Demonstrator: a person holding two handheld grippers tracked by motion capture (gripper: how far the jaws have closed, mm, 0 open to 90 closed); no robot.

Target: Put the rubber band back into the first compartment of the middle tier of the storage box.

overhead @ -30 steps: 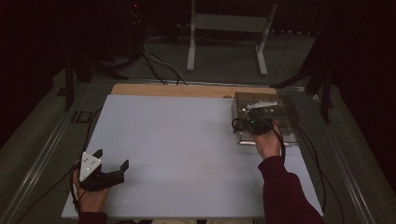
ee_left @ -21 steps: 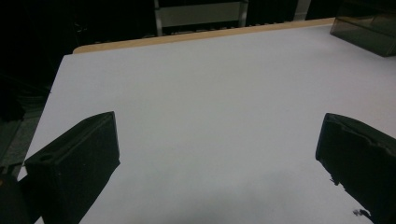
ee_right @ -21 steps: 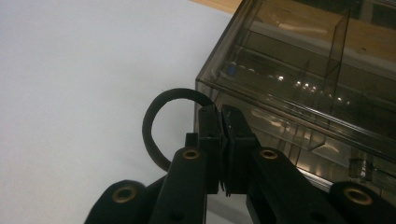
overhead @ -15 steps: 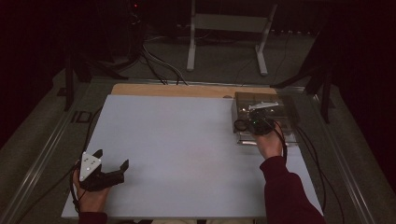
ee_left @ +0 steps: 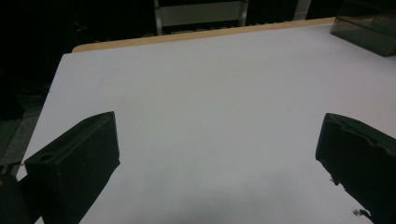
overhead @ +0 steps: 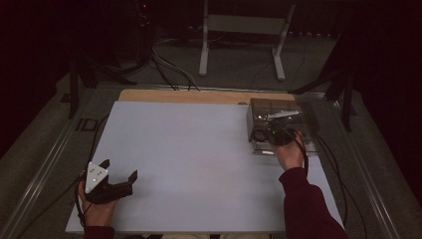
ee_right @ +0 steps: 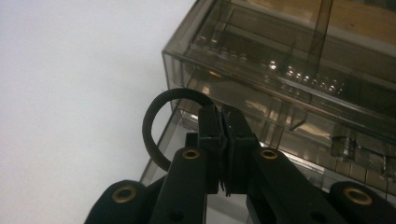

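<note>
The right gripper (ee_right: 223, 122) is clamped on a black rubber ring (ee_right: 156, 122), held at the near left corner of the clear plastic organizer box (overhead: 282, 122). Since a second ago it has barely shifted, suggesting careful positioning over a compartment. The left gripper (overhead: 118, 170) rests wide open and empty, well left of the box.

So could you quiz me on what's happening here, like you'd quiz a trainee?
1. What do the right gripper's jaws pinch?
2. True or false: the left gripper's jaws are shut.
3. The clear box sits at the table's: A) far right, B) near left, C) middle.

Key: 1. A black ring, held at the box's near corner. 2. False; they stand wide apart above the bare white table. 3. A.
</note>
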